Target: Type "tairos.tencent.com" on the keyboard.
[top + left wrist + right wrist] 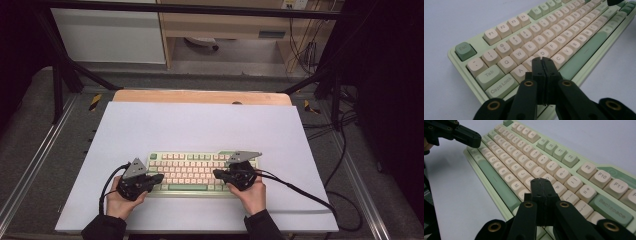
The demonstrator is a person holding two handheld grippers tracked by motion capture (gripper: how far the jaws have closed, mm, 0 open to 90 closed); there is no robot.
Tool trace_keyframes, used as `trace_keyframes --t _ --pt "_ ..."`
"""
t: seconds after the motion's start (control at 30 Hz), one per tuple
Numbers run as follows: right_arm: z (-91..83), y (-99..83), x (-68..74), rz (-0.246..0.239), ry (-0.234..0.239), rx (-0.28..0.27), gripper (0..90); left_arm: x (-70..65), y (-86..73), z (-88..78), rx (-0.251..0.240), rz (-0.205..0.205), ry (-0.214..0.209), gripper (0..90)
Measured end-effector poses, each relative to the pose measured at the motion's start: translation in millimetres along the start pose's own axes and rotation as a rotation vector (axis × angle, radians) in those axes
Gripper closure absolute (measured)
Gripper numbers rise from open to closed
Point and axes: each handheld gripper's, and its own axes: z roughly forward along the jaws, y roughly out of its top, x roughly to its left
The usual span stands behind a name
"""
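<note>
Two black two-jaw grippers hover over a pale green plastic keyboard with cream and green keycaps [191,172], which lies near the front of a white matte table sheet [200,125]. The left gripper [542,59] has its jaws pressed together, empty, above the A–S keys; the right gripper [541,180] likewise, near the L and P keys. Blunt, square tips look wider than the gaps between the smooth, rounded caps, so a slanted press could likely strike two keys or skid off.
</note>
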Motion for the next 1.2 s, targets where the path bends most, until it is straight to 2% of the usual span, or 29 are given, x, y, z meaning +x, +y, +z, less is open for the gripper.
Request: trace_keyframes --t 0.3,0.5,0.87,1.2 --pt "21.0 10.5 4.7 -0.011 -0.009 0.018 90.0 0.7 -0.5 0.7 0.002 -0.002 0.001 89.5" --pt "33.5 13.3 2.0 -0.001 -0.029 0.028 90.0 0.9 -0.6 0.9 0.002 -0.002 0.002 89.7" --pt "42.1 11.4 -3.2 0.008 -0.051 0.043 90.0 1.0 -0.7 1.3 0.003 -0.002 0.0 89.8" --pt "45.0 9.8 -3.9 0.012 -0.05 0.056 90.0 1.1 -0.7 1.4 0.004 -0.003 0.0 89.8"
